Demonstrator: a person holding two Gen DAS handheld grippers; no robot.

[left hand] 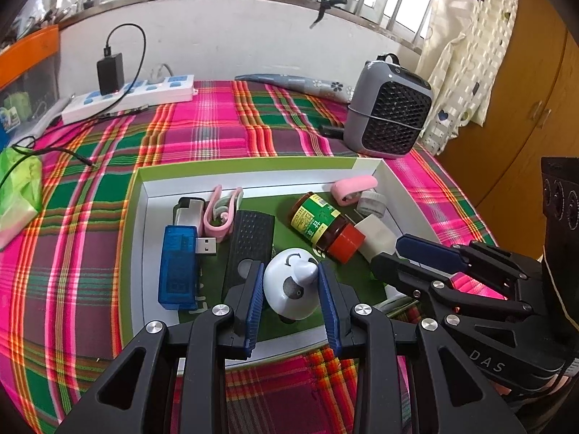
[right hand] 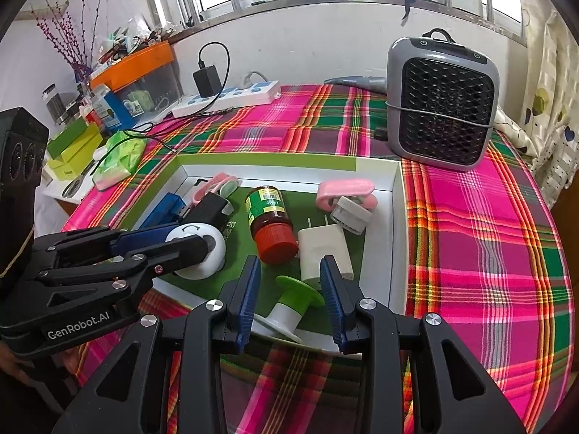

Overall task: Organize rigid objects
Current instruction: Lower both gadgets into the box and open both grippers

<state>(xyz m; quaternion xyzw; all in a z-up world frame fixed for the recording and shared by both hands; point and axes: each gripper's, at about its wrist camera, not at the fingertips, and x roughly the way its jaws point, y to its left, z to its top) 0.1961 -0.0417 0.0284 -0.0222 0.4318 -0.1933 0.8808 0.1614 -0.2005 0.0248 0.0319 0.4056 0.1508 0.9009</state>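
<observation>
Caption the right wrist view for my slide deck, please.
Right gripper straddles a green-and-white spool in a tray of small items; left gripper holds a white toy.

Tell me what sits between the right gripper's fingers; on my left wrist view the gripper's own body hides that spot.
Observer: A green-topped white spool, tilted in the tray's near corner, between the right gripper's fingers.
Operator: Gripped?
Observer: Cannot tell; a gap shows beside one pad.
Operator: What lies just beyond it?
Observer: The white charger, its two prongs pointing toward the window wall.
</observation>
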